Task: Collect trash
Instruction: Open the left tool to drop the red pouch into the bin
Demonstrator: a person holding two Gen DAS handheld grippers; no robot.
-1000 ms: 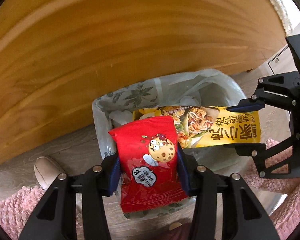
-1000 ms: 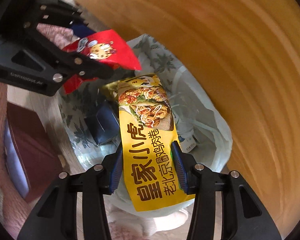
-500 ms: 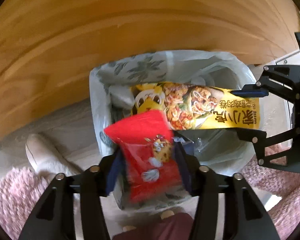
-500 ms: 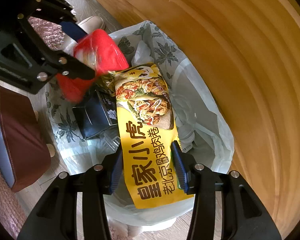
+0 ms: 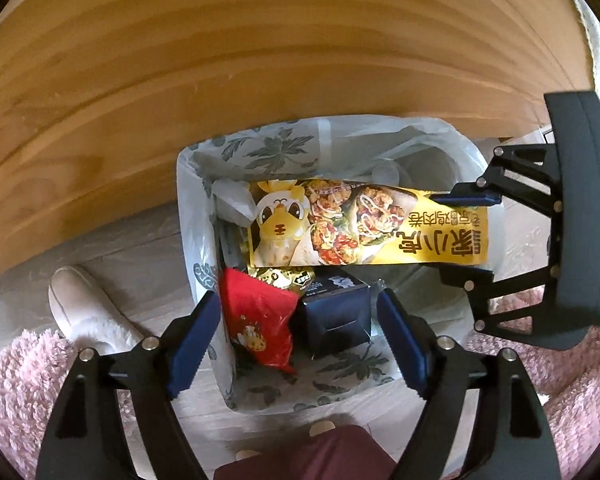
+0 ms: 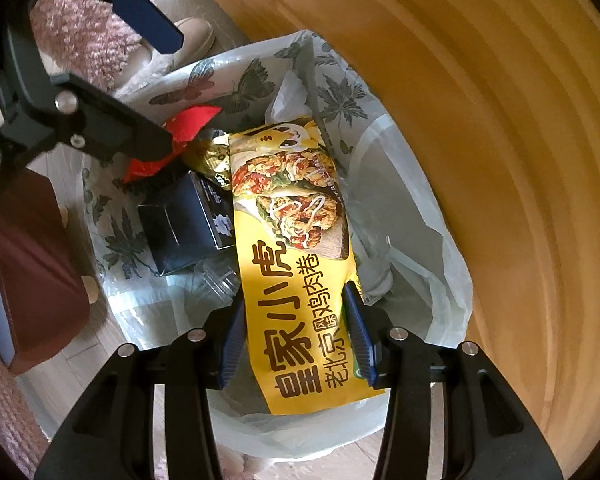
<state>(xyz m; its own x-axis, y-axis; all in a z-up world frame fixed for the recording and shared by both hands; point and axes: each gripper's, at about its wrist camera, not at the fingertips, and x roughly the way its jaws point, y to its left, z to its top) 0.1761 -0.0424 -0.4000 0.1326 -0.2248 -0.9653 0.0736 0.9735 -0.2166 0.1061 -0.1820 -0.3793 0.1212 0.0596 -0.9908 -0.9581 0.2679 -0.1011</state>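
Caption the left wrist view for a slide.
Left gripper, jaws just opened, above red snack packet in lined bin; right gripper holds yellow wrapper.

The left gripper (image 5: pixel 300 332) was pointed steeply down, its jaws just opened wide, nothing pressed between the pads. The right gripper (image 6: pixel 296 334) was aimed straight down, clamped on the wrapper (image 6: pixel 296 264).

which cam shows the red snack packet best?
Left wrist: the red snack packet lies in full view inside the lined bin, between the left gripper's open fingers. Right wrist shows only red corners behind a left gripper finger.
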